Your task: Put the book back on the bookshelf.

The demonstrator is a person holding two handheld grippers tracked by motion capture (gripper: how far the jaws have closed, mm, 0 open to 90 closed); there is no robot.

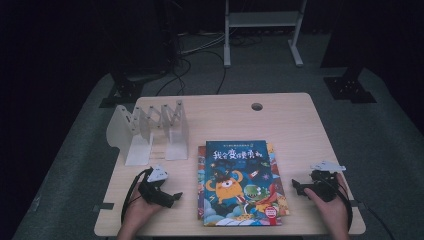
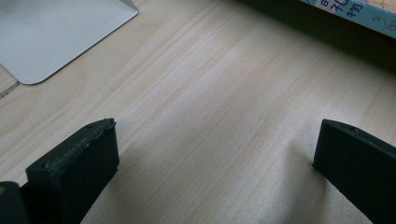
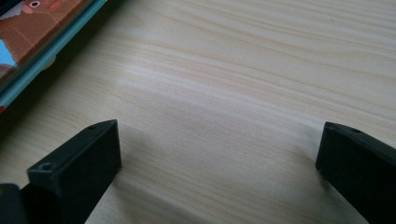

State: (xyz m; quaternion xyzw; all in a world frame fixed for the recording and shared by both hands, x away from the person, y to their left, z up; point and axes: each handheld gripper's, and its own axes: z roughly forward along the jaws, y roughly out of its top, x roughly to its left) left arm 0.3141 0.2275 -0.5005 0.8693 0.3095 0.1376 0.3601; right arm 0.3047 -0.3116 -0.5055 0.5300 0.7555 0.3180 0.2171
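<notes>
A stack of picture books (image 1: 240,182) lies flat at the table's front middle; the top cover is blue with an orange monster. My left gripper (image 1: 172,196) rests low on the table to the left of the books, jaws pointing toward them. In the left gripper view its jaws (image 2: 218,128) stand wide apart over bare wood, and the book edge (image 2: 355,14) lies beyond. My right gripper (image 1: 296,186) sits to the right of the stack and faces it. Its jaws (image 3: 220,128) are also wide open with nothing between them, the book corner (image 3: 32,32) at upper left.
A white folding book stand (image 1: 150,132) with several upright dividers stands at the left rear of the wooden table (image 1: 295,125); its flat base plate (image 2: 51,32) is near my left gripper. A cable hole (image 1: 257,106) sits at the far edge. Dark floor and frame legs lie beyond.
</notes>
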